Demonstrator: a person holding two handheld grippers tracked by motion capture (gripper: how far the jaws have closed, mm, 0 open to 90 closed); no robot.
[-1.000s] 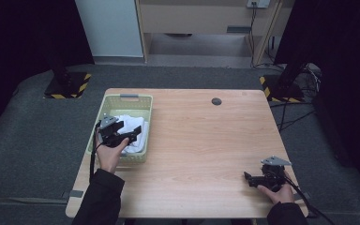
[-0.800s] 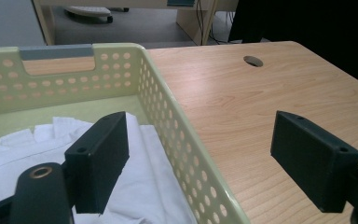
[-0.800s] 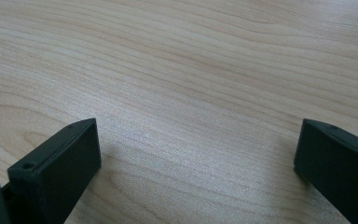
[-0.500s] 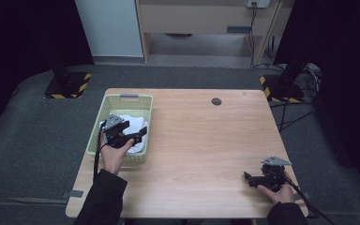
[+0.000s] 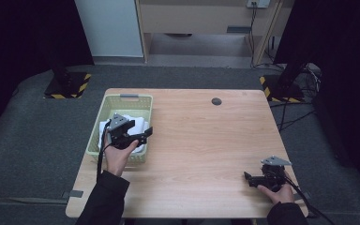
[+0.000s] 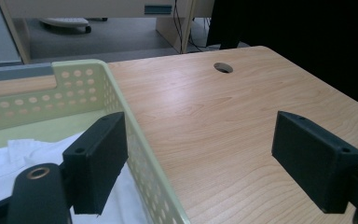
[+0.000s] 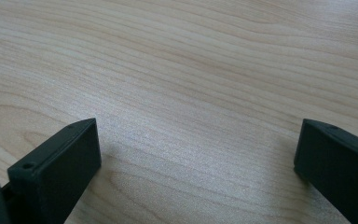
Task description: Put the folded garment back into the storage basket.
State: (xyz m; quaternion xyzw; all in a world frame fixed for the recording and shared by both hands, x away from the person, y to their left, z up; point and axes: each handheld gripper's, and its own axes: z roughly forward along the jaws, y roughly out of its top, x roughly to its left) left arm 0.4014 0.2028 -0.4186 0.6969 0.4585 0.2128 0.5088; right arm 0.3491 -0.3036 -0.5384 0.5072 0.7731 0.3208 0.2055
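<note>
A pale green perforated basket (image 5: 129, 97) stands on the left part of the wooden table (image 5: 201, 140), with white cloth (image 5: 138, 123) lying in it. My left gripper (image 5: 145, 135) hovers over the basket's right wall, open and holding nothing. In the left gripper view (image 6: 205, 163) one jaw hangs above the white cloth (image 6: 9, 154) inside the basket (image 6: 74, 79), and the other above bare wood. My right gripper (image 5: 247, 177) rests low at the table's near right corner, pointing left. Its jaws stand wide apart over bare wood in the right gripper view (image 7: 196, 163).
A round cable hole (image 5: 216, 101) sits near the table's far edge, seen too in the left gripper view (image 6: 223, 67). Grey carpet surrounds the table. Stands with yellow-black striped bases (image 5: 68, 86) flank it, and a cabinet stands behind.
My left gripper has drifted right and slightly up, from over the basket's inside to above its right wall. The right gripper has kept still.
</note>
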